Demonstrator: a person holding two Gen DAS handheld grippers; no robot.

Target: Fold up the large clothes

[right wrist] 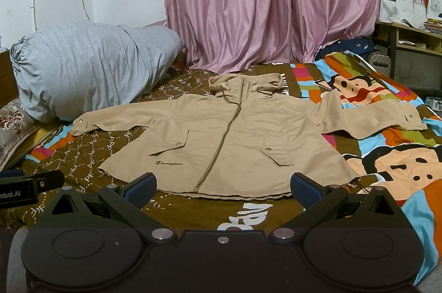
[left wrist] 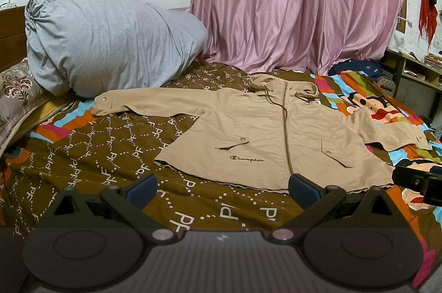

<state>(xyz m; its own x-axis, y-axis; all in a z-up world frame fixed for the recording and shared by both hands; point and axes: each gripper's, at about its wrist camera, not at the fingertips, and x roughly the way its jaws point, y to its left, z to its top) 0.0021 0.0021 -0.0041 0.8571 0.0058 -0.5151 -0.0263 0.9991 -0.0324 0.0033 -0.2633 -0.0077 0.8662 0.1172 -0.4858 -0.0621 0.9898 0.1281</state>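
Jacket (left wrist: 265, 132) lies flat and zipped on the bedspread (left wrist: 110, 155), hood far, hem near, sleeves stretched left and right; we hover just short of the hem with both grippers; left gripper (left wrist: 222, 189) gapes wide, holding nothing; right gripper (right wrist: 222, 189) likewise spread and empty; we judge each sleeve falls to the hand on its own side, the left cuff far off toward the grey bundle (left wrist: 105, 39).
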